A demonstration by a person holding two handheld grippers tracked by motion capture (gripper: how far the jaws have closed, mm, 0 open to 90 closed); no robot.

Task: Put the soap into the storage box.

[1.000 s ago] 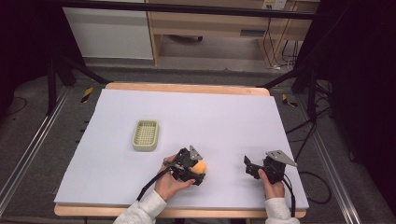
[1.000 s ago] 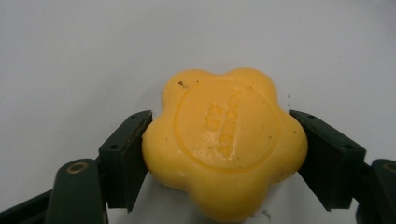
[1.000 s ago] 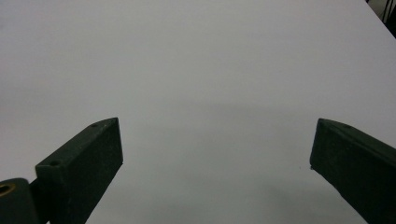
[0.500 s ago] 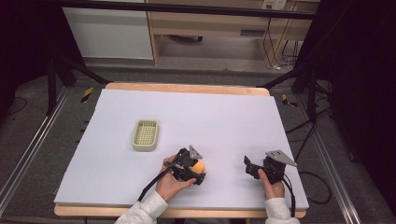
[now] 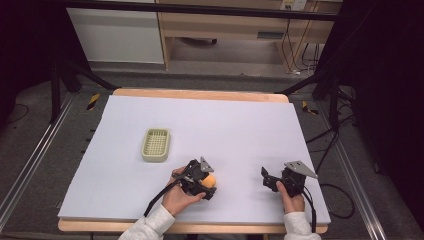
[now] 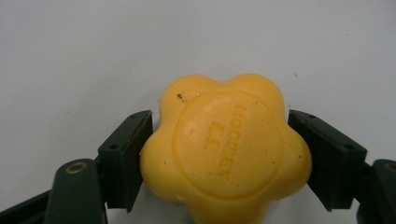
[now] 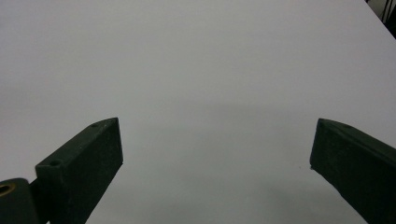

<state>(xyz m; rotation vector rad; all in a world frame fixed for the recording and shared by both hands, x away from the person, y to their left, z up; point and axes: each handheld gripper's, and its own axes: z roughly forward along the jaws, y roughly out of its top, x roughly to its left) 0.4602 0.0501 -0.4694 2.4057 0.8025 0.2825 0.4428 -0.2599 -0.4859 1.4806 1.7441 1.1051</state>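
Note:
A yellow flower-shaped soap (image 6: 224,149) lies on the white table between the jaws of my left gripper (image 6: 219,140). Both black pads touch its sides, and the jaws have just been closing a little on it. From above, the soap (image 5: 209,181) shows as an orange-yellow spot at the tip of the left gripper (image 5: 202,179), near the table's front edge. My right gripper (image 5: 268,180) rests on the table to the right, apart from the soap. Its jaws (image 7: 215,154) stand wide open over bare table.
A pale green ridged soap dish (image 5: 156,145) sits on the table left of and beyond the left gripper. The white tabletop (image 5: 225,125) has a wooden edge at the back. Cables trail from both grippers toward the front edge.

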